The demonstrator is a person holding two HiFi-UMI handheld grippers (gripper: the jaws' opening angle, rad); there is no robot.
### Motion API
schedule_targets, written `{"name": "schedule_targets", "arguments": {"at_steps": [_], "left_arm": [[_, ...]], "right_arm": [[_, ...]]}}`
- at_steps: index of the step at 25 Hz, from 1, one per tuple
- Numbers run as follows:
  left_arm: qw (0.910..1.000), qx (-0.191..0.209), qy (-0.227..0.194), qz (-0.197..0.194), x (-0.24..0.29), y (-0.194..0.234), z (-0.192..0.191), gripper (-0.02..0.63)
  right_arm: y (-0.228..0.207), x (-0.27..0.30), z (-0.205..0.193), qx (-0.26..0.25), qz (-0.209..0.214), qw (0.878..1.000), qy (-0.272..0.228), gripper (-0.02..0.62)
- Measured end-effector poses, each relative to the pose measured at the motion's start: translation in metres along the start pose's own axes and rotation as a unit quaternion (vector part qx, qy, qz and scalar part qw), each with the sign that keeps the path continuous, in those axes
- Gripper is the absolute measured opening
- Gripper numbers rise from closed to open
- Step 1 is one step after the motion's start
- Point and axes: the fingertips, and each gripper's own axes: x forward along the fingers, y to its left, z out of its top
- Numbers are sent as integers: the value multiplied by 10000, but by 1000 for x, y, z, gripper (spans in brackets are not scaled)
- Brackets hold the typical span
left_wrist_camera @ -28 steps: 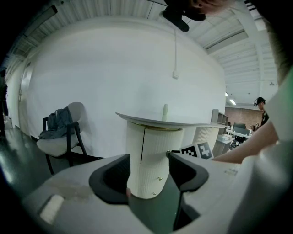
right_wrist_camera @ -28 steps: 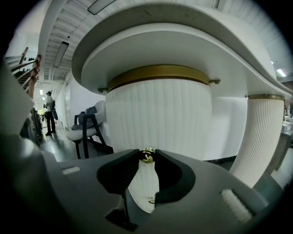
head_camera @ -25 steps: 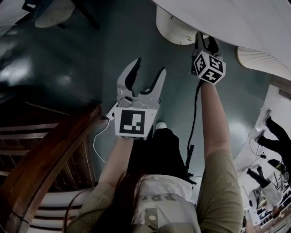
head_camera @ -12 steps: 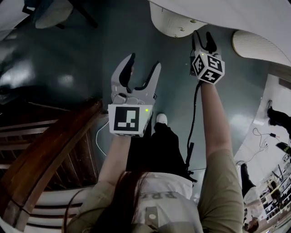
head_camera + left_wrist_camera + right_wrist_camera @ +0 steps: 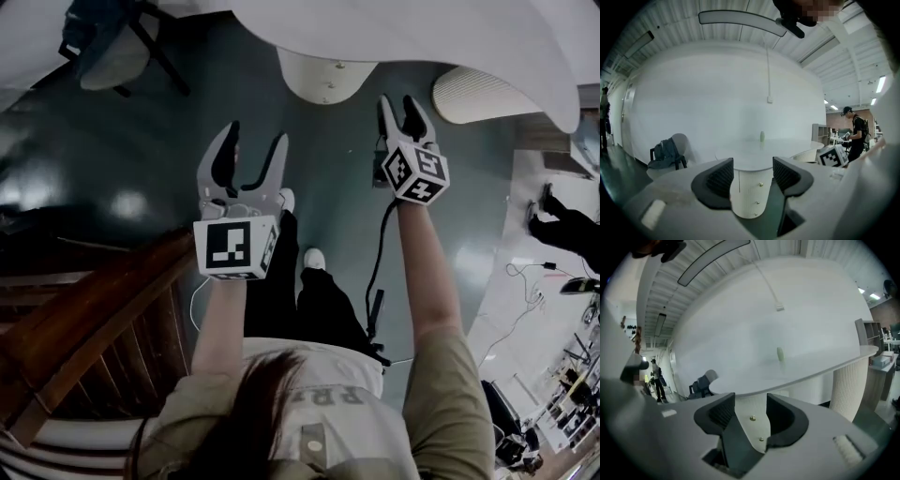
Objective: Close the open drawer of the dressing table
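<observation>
So, versus a second ago: both my arms have come up and forward. The bench (image 5: 450,37) now spreads across the whole top of the head view. The drawer unit (image 5: 323,75) under it has slid from about 1 o'clock to dead 12. The chair (image 5: 112,47) is at 11 o'clock, same as before.

My left gripper (image 5: 256,131) sits around 11 o'clock of centre, jaws wide apart, nothing in them and touching nothing. In its own view the left gripper (image 5: 752,171) frames the drawer unit (image 5: 747,197) in the gap, three knobs showing, well apart from the tips.

My right gripper (image 5: 397,101) is up at 1 o'clock. Its jaws have just been opening a bit and stand apart, empty. The right gripper (image 5: 750,416) shows two knobs of the drawer unit (image 5: 757,427) through the gap, no contact.

A small green bottle (image 5: 762,136) stands on the bench. Honestly can't tell from here which drawer is the open one.
</observation>
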Motion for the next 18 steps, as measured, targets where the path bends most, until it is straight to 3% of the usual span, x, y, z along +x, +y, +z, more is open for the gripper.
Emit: {"name": "schedule_targets", "arguments": {"at_steps": [10, 18], "left_arm": [[9988, -116, -469, -33, -66, -20, 108, 265], [9975, -130, -691, 59, -109, -41, 147, 223]], "right_arm": [[44, -148, 130, 318, 305, 9975, -549, 210], [68, -227, 179, 77, 483, 9962, -726, 175]]}}
